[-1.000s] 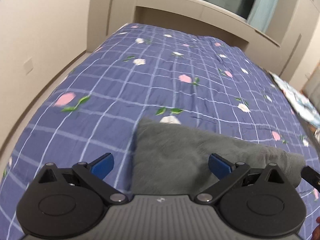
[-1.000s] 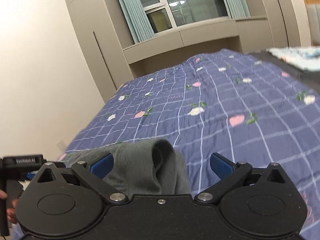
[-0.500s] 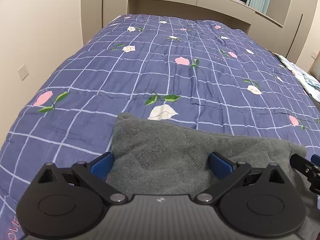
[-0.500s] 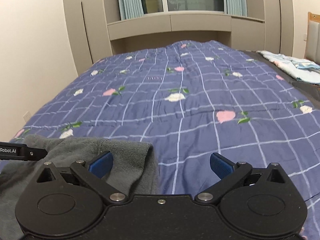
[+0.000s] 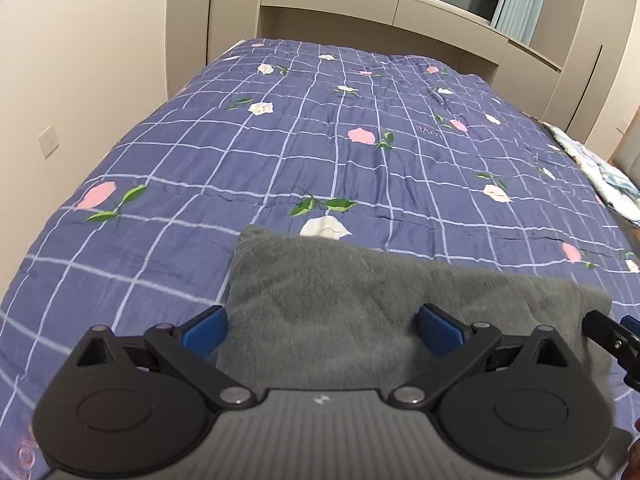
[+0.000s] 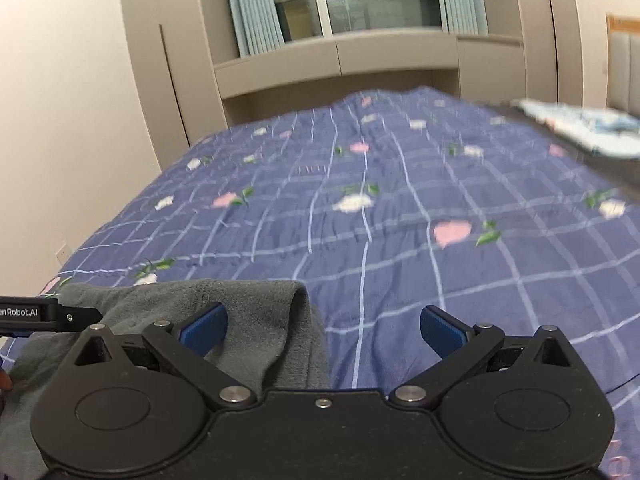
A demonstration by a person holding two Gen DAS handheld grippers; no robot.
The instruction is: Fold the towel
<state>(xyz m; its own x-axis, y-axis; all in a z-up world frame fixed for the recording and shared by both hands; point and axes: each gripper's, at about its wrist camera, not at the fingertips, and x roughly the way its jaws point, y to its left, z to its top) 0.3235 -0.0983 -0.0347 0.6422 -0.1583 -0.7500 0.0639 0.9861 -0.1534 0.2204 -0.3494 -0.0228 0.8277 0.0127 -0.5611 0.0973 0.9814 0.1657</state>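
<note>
A grey plush towel [image 5: 360, 300] lies folded on the near part of the bed, its far-left corner squared off. My left gripper [image 5: 322, 326] hovers over it, open, blue pads wide apart with nothing between them. The right gripper's black tip [image 5: 608, 336] pokes in at the towel's right end. In the right wrist view the towel [image 6: 256, 320] sits at lower left, its right end rounded into a raised fold. My right gripper [image 6: 324, 328] is open, its left pad over that end. The left gripper's arm [image 6: 48, 314] shows at the left edge.
A blue checked quilt with pink and white flowers [image 5: 360, 152] covers the bed. A pale patterned cloth [image 6: 584, 128] lies at the far right. A beige wall with a socket [image 5: 50, 142] runs along the left; cupboards and a window [image 6: 360, 4] stand beyond.
One second ago the towel's right end stood up in a tall hump; now it lies lower. Both grippers have shifted and tilted over the towel, staying open.
</note>
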